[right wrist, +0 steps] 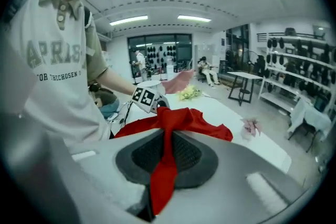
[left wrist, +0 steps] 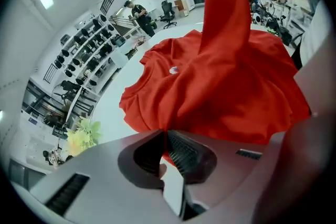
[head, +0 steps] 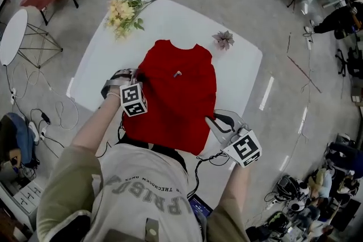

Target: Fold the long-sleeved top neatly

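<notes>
So the top point(head: 180, 93) sits mid table point(head: 244, 76), collar at the far side. The bouquet point(head: 123, 13) is behind it on the left, the small flower point(head: 223, 39) behind on the right. The left gripper point(head: 131, 75) is at its left edge, the right gripper point(head: 214, 122) at its near right corner.

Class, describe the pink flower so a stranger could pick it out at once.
Start at the white table with the red top on it. Beside the top's far right shoulder lies a pink flower. Unlike the leafy yellow bunch at the far left corner, it is a single bloom.

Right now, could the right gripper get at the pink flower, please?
Probably not freely: bare table leads to the pink flower, but the right gripper is clamped on the red top.
</notes>
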The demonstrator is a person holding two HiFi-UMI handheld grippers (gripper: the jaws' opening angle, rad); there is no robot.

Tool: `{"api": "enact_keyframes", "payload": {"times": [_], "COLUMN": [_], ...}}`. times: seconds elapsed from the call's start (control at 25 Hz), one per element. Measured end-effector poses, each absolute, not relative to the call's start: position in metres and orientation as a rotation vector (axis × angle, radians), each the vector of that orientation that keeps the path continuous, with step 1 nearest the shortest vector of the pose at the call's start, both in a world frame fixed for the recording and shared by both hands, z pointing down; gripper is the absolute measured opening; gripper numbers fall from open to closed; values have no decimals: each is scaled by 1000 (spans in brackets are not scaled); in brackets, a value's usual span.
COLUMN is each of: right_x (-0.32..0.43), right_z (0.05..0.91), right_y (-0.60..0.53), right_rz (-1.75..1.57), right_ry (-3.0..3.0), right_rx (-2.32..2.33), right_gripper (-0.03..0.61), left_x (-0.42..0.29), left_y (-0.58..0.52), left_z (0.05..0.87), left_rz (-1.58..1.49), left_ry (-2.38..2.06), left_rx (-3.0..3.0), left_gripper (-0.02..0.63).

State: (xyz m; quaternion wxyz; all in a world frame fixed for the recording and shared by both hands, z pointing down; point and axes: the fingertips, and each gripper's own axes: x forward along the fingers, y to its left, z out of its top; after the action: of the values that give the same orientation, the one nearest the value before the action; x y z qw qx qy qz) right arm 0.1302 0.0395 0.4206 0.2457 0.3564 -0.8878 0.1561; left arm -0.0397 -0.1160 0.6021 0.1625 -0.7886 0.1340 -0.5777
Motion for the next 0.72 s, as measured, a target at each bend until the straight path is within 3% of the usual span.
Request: {"api": "enact_keyframes", "payload": {"times": [0.16, 0.48, 0.56, 0.64, 0.72], "right_x": [149, 146, 142, 140, 140], "right_z": [458, 533, 554, 576, 586], "right_y": [61, 131, 146, 161, 169], "right_rz": [728, 1972, 2128, 2127, 2077], "right_ry": [-2292, -1742, -1548, -1372, -1272], "right_rx": [1293, 2123, 2211, 2225, 2215], "right_gripper": [35, 35, 35, 35, 38], "left_x": [-70, -80, -79, -80, -85], "left_y": [-126, -120, -117, -113, -110], "left_z": [589, 595, 601, 603, 597], "left_rz": [-1565, -1507, -1520, -1555, -1617], "left_ry": [411, 218, 168, 103, 31], "left_rx": [-2311, -2297, -2312, -2338, -2373], "left_gripper": [26, 28, 29, 79, 182]}}
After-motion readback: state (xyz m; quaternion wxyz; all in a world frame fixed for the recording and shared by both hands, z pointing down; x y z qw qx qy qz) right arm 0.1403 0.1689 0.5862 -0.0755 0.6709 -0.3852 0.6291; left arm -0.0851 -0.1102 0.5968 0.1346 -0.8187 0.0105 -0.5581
